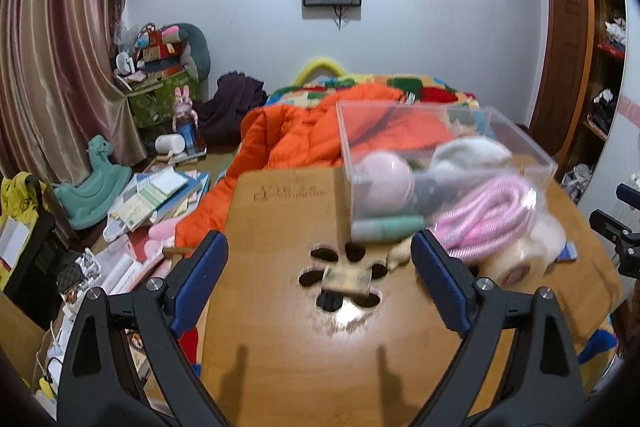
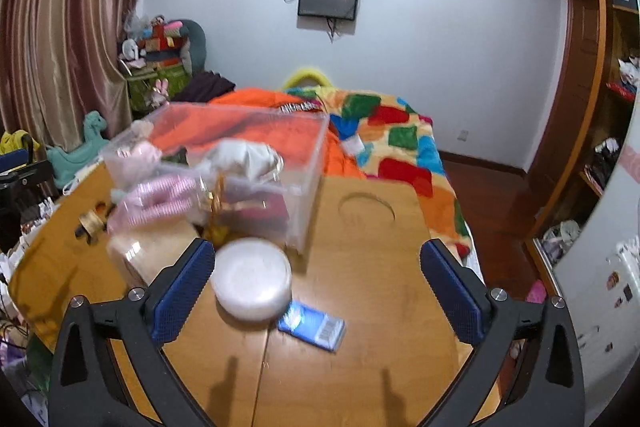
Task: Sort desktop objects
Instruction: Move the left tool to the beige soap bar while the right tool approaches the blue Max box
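Note:
A clear plastic box stands at the far side of the wooden table with soft pink and white things inside. A pink coiled cord in a bag and a cream roll lie by it. A small tan clip rests on the flower-shaped cutout. My left gripper is open above that clip, nothing between its fingers. My right gripper is open; a white round tin sits by its left finger, and a blue packet lies nearer.
Behind the table is a bed with an orange quilt and a patchwork blanket. Books and toys clutter the floor on the left. A wooden shelf unit lines the right wall. My other gripper shows at the frame edge.

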`<control>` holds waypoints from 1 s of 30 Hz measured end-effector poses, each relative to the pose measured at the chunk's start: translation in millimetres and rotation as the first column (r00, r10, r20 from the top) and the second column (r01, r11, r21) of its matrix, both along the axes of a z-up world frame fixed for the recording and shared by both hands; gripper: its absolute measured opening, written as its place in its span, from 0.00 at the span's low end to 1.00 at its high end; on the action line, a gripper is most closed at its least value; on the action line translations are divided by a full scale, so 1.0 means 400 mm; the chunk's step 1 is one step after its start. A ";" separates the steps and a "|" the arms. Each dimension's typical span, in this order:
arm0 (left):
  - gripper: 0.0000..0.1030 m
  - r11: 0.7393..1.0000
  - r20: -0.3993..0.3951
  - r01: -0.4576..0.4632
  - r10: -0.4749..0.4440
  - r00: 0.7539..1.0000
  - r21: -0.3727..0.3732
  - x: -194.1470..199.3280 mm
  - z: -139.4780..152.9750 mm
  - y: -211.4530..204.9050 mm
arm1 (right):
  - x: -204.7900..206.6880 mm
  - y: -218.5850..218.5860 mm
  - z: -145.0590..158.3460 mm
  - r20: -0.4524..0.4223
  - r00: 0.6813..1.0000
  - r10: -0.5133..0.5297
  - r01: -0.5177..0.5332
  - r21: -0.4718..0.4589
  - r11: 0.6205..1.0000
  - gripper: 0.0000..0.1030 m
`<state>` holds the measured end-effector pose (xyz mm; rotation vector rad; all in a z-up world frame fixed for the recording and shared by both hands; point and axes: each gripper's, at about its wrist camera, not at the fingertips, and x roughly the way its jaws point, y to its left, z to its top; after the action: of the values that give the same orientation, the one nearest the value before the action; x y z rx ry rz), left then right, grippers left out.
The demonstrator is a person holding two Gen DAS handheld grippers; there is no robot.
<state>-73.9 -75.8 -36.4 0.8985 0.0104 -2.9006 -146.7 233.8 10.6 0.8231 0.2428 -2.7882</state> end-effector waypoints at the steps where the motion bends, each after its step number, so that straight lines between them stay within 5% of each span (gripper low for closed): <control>1: 0.91 1.000 0.014 0.002 -0.002 1.000 0.003 0.002 -0.013 -0.001 | 0.003 0.005 -0.015 0.014 1.000 -0.010 0.010 -0.001 1.000 0.99; 16: 0.91 0.999 0.149 0.030 -0.035 0.988 0.042 -0.017 -0.136 0.010 | -0.022 0.061 -0.143 0.165 0.982 -0.090 0.096 -0.031 0.995 0.97; 30: 0.91 0.999 0.163 0.047 -0.048 0.985 0.013 -0.053 -0.155 0.038 | -0.050 0.048 -0.175 0.203 0.974 -0.097 0.106 -0.032 0.994 0.82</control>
<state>-94.9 -60.6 -98.3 1.1510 -0.0117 -2.8617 -166.5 253.0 -59.6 1.1271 0.1085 -2.7646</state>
